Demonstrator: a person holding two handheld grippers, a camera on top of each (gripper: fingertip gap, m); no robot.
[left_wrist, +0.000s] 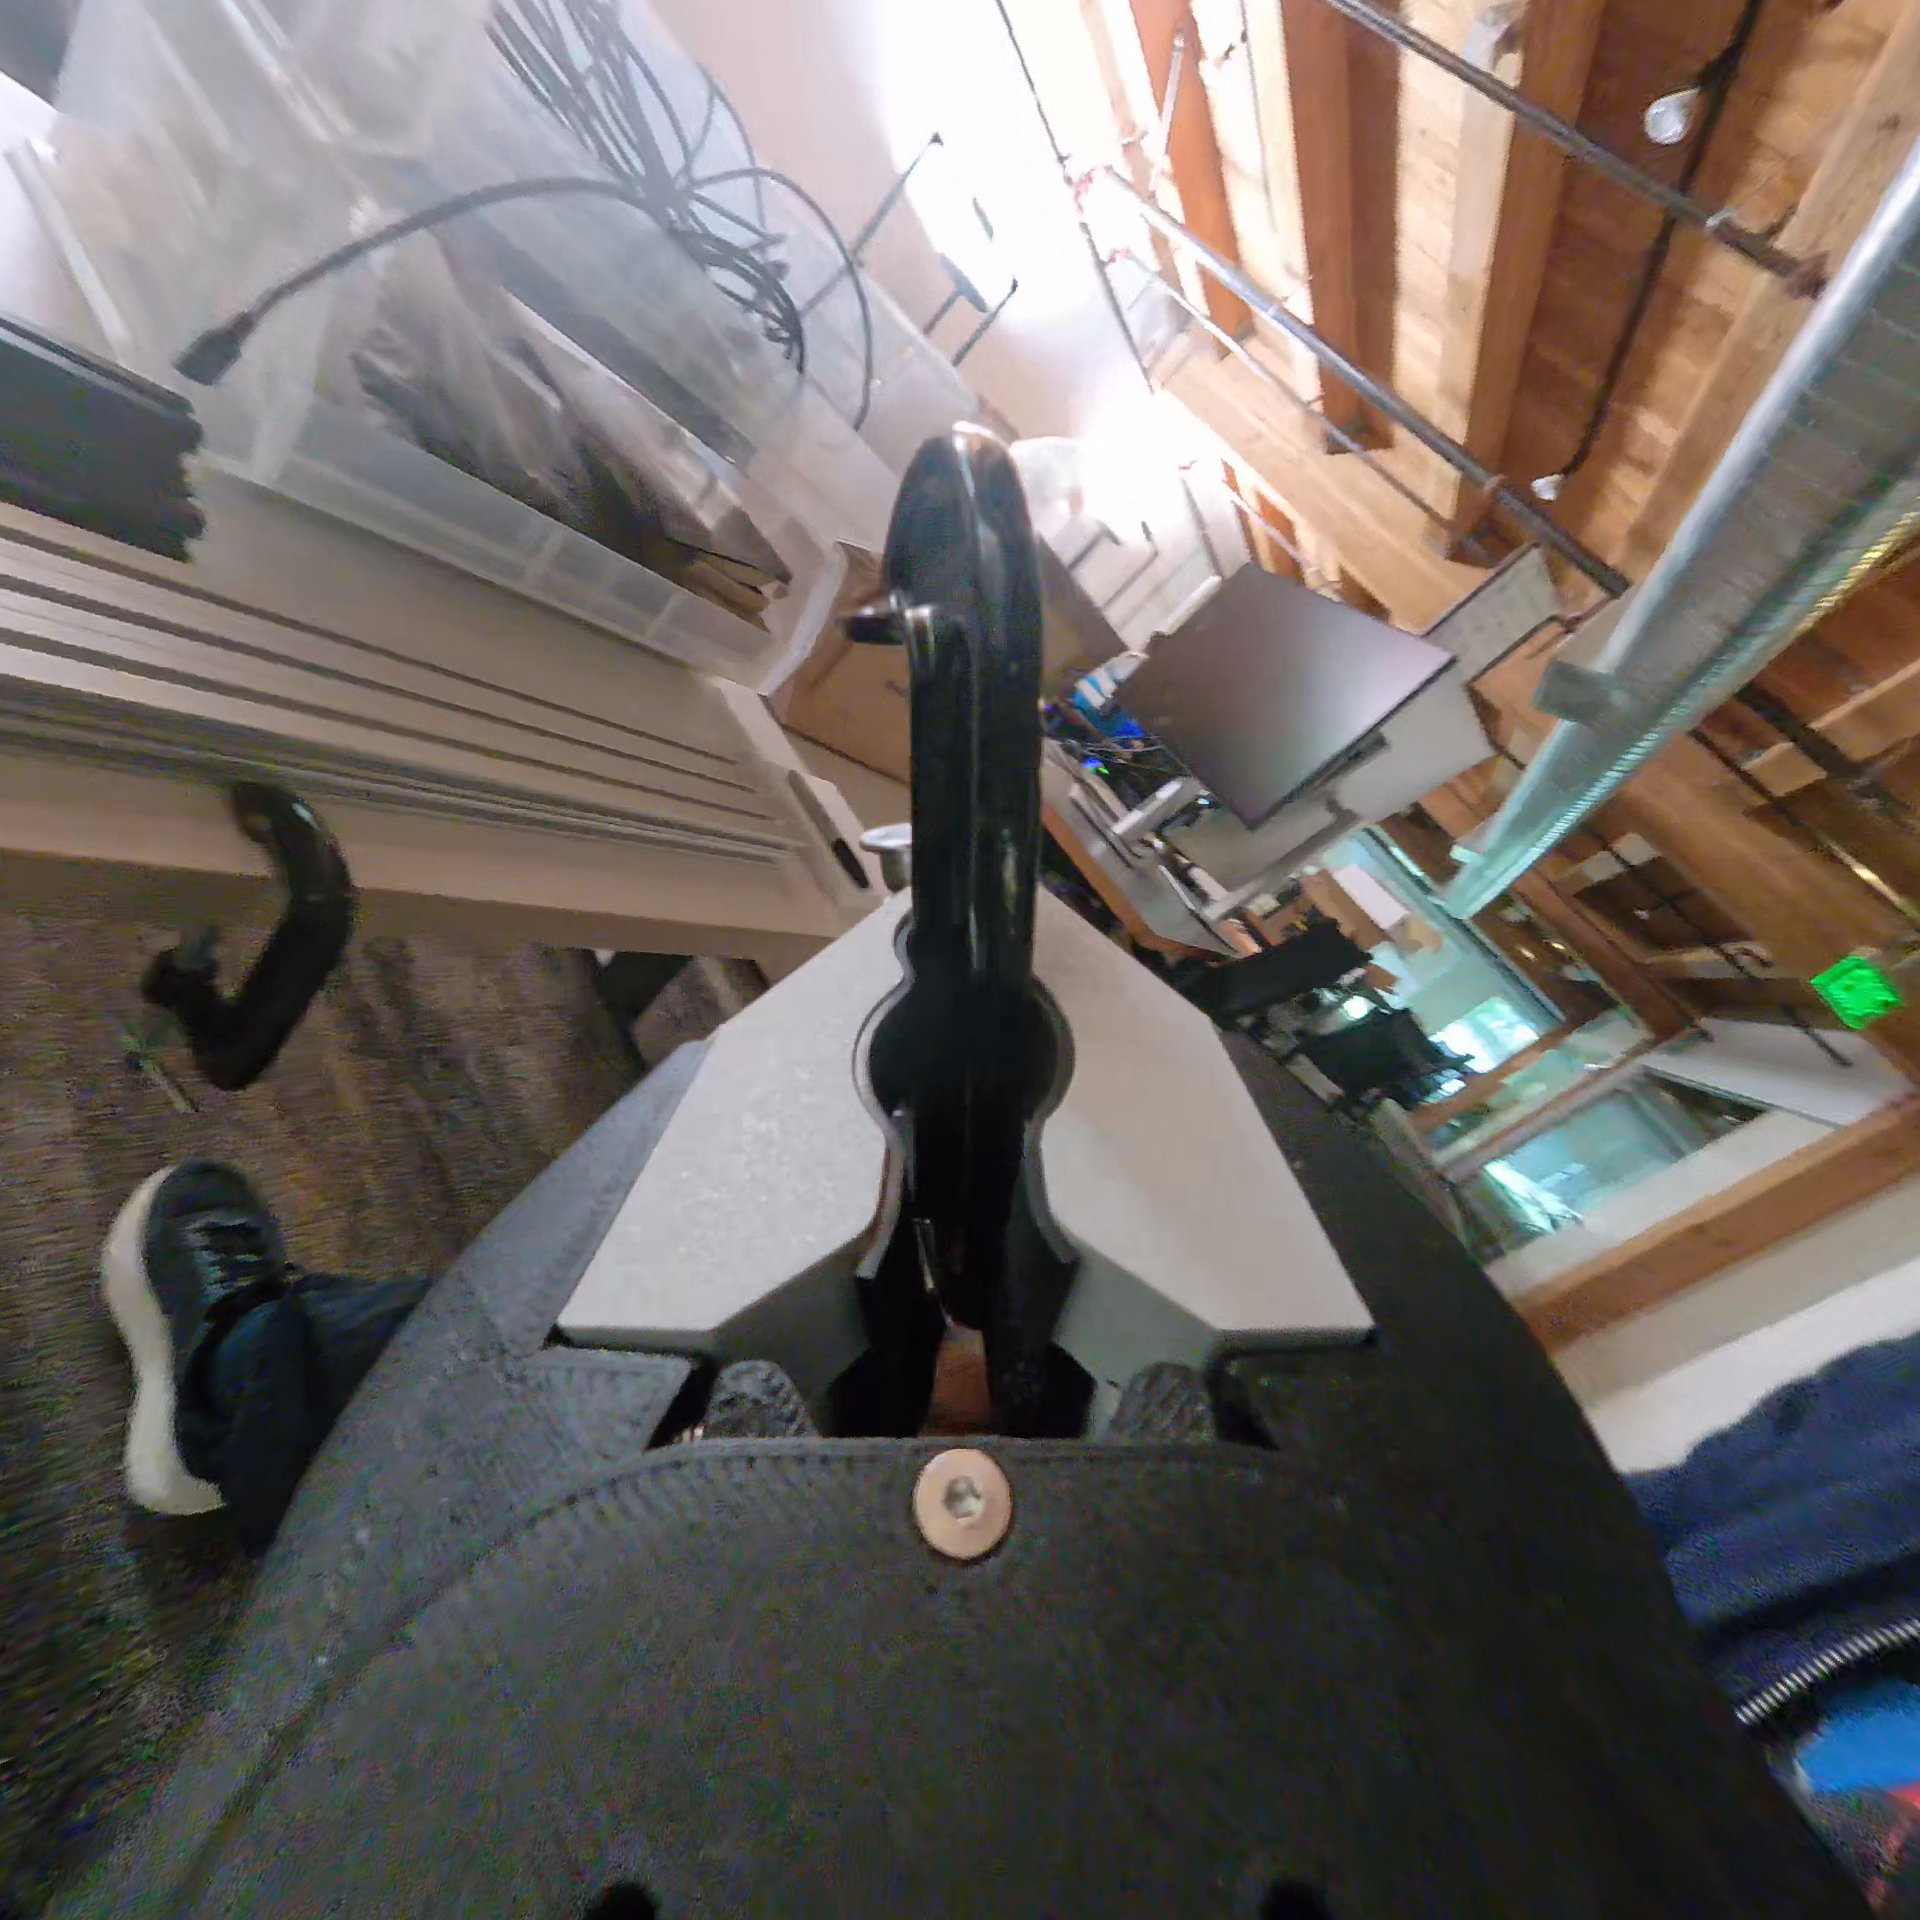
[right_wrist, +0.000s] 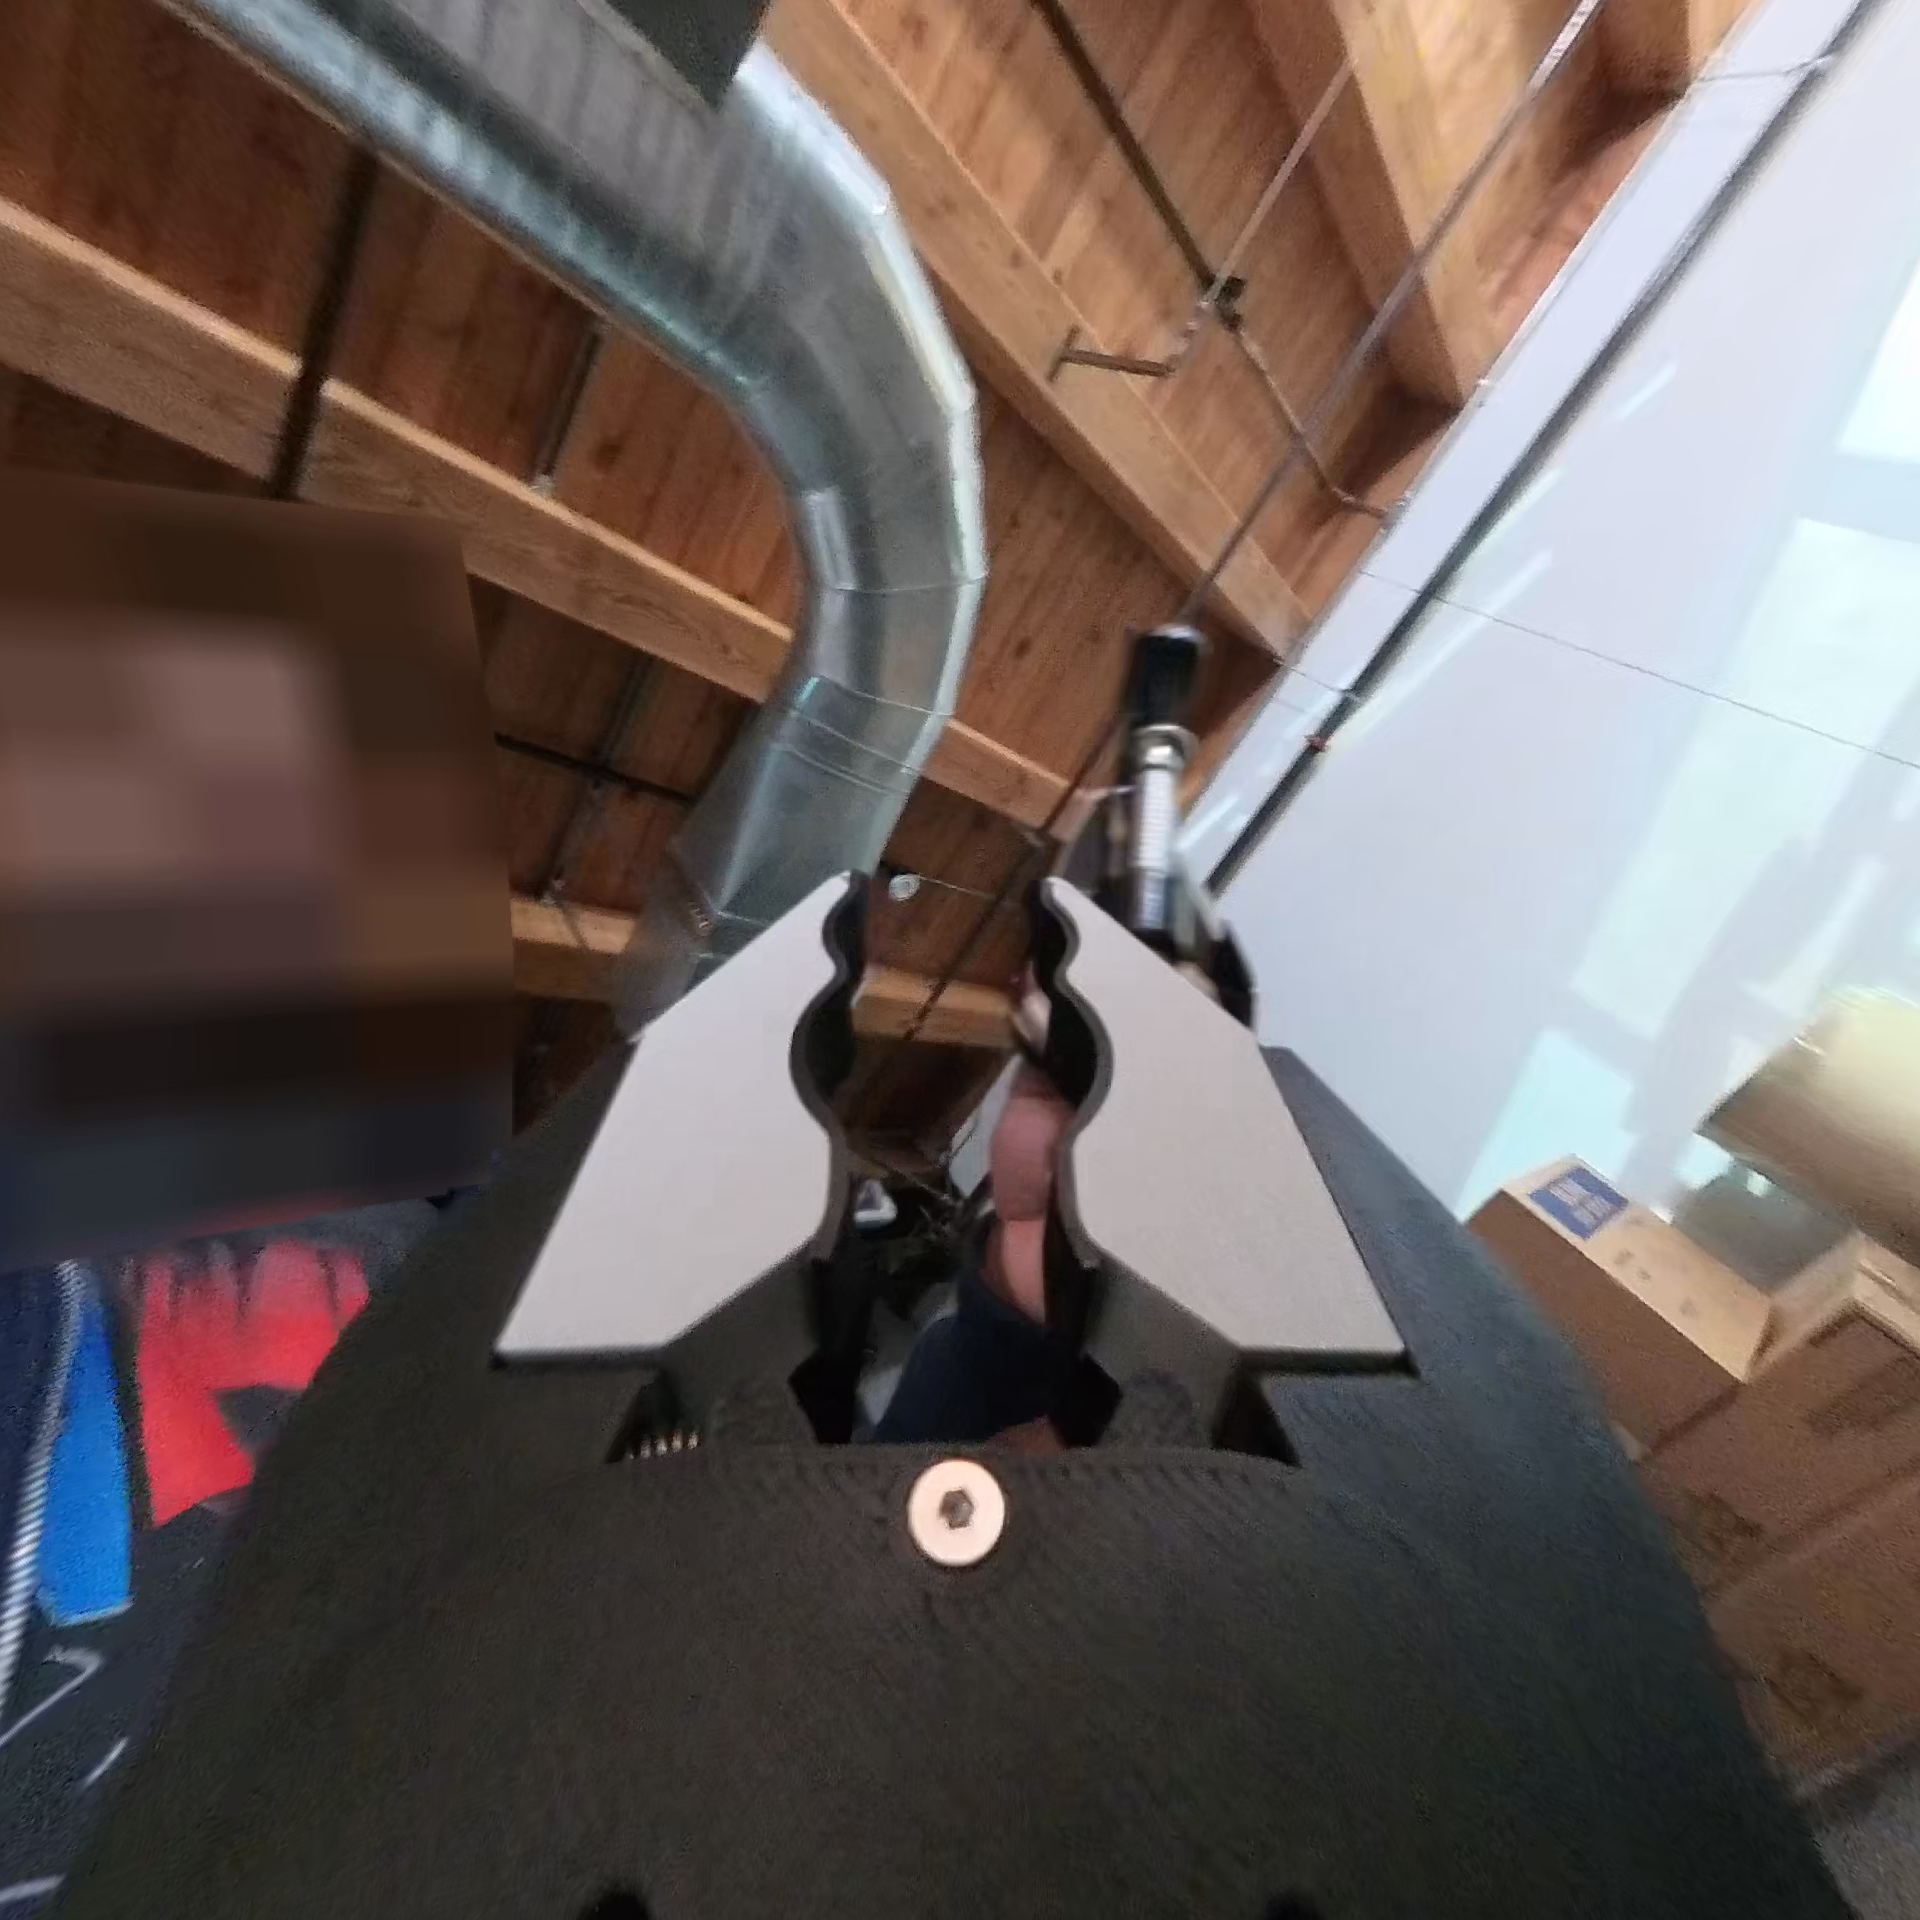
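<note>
grey fingers (left_wrist: 727, 1143) of the left gripper (left_wrist: 961, 914) fill the near part of the left wrist view, closed tight on a black clamp (left_wrist: 966, 675) whose curved body rises toward twelve o'clock from between them. at nine o'clock a second black clamp (left_wrist: 260, 935) grips the edge of a white table (left_wrist: 416, 748). clear bins (left_wrist: 468, 343) with black cables (left_wrist: 675, 156) stand on the table at eleven o'clock. a person's black shoe (left_wrist: 187, 1320) rests on grey carpet (left_wrist: 416, 1039) at eight o'clock. a dark monitor (left_wrist: 1278, 686) sits at two o'clock.

in the right wrist view the right gripper (right_wrist: 951, 894) points up toward a wooden ceiling (right_wrist: 1143, 260), its jaws parted by a narrow gap and holding nothing. a threaded metal screw (right_wrist: 1153, 810) with a black tip stands just beside its right finger at one o'clock. a silver duct (right_wrist: 852, 416) bends at twelve o'clock. cardboard boxes (right_wrist: 1662, 1351) lie at four o'clock.
</note>
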